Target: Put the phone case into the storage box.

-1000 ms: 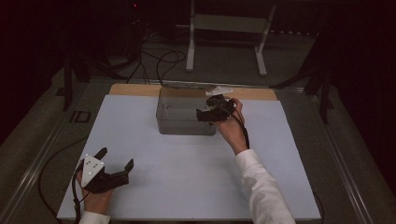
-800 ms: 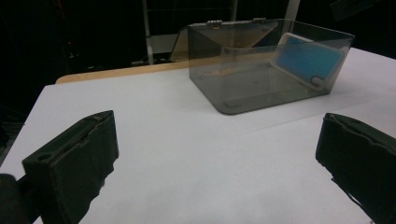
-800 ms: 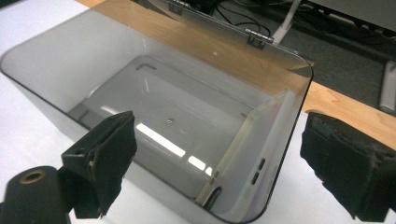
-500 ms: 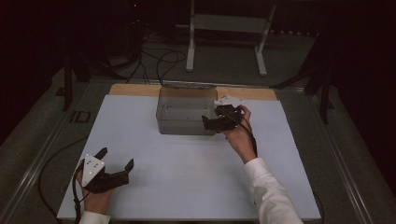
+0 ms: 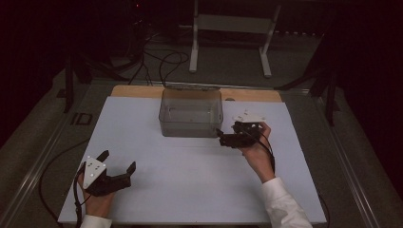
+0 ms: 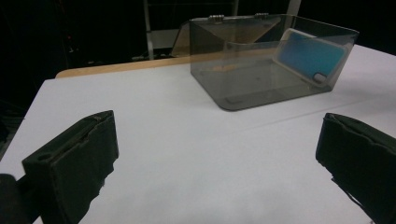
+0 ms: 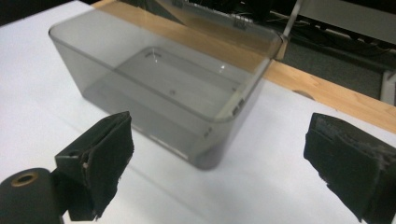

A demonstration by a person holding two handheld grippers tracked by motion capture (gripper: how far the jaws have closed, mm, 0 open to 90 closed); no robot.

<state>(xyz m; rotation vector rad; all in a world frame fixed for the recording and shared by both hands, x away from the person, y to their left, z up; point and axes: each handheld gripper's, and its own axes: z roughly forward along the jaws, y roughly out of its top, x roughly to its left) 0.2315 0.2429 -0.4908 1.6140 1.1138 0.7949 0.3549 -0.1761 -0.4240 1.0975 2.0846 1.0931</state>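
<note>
Since the earlier pictures, the right gripper has been drawn back from above the box's right end and is now held just beside that end, lower and nearer the person; the left gripper has stayed where it was.

A white surface carries everything. On it, toward the far edge, a smoky transparent box stands upright, its hinged lid swung open and leaning back behind it. In the left gripper view, a blue phone-like slab is seen at the box's far end, though whether it lies inside the box or is merely seen through or mirrored in the wall cannot be told. In the right gripper view the box's floor appears bare.

The right gripper is held well clear of the box wall, its jaws spread wide and empty, aimed at the near right corner. The left gripper is rested well in front of the box and to its left, jaws likewise wide and holding nothing.

As a judgement, the work with the box seems either just finished or paused: the lid is already open, nothing is gripped, and closing the lid would remain if that is intended.
</note>
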